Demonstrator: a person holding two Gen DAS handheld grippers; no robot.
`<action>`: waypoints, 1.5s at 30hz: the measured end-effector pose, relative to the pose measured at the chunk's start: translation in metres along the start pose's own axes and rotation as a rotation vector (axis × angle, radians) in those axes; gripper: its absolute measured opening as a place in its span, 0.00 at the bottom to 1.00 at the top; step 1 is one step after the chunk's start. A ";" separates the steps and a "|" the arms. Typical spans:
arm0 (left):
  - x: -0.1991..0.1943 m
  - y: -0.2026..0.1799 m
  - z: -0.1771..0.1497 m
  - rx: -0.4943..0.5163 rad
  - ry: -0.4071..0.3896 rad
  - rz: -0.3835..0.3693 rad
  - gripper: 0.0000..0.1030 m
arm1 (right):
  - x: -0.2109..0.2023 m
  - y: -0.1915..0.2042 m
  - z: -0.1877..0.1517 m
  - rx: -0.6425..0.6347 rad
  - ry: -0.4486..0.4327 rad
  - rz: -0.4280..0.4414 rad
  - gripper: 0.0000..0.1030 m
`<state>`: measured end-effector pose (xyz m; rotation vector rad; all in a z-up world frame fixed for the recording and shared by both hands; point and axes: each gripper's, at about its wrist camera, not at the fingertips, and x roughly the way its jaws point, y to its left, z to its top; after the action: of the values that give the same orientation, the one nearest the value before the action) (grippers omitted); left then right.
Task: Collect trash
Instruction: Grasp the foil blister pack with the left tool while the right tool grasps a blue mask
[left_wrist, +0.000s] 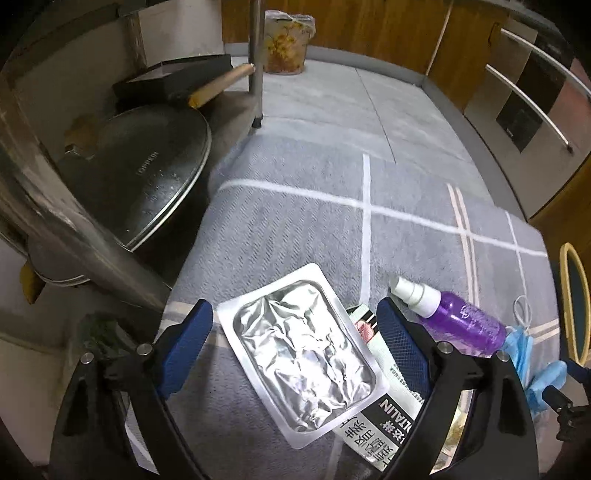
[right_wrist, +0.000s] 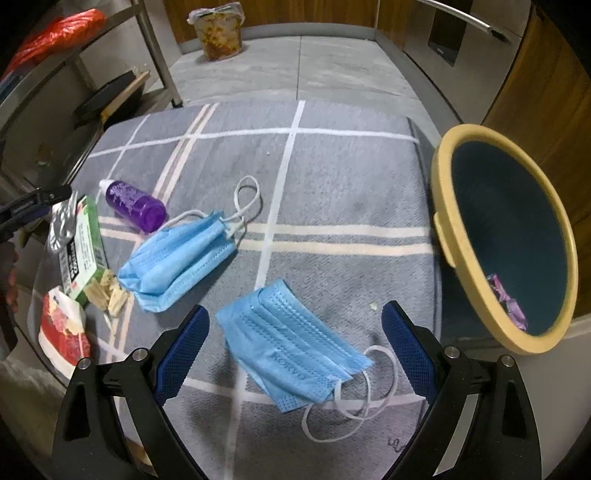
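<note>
You get dim, cool indoor light with soft shadows on the mat (right_wrist: 332, 177). Glare flares off the foil pack (left_wrist: 303, 354), and fisheye bending curves and darkens both views' edges, with slight blur there.

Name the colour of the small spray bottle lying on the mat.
The spray bottle is translucent purple with a white spray top, clearest in the right wrist view.
</note>
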<state>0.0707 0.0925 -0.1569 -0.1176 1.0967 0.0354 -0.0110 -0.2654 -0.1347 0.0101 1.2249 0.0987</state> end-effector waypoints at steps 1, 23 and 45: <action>0.002 -0.001 0.000 -0.001 0.004 0.002 0.86 | 0.002 0.000 0.000 -0.001 0.005 0.001 0.91; 0.020 0.015 0.008 -0.130 0.023 -0.047 0.67 | 0.020 0.008 0.002 -0.060 0.063 0.036 0.38; -0.103 -0.081 0.030 0.208 -0.332 -0.160 0.67 | -0.082 -0.046 0.048 0.009 -0.235 -0.001 0.29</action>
<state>0.0576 0.0182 -0.0455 -0.0106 0.7517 -0.1969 0.0100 -0.3156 -0.0440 0.0287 0.9901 0.0884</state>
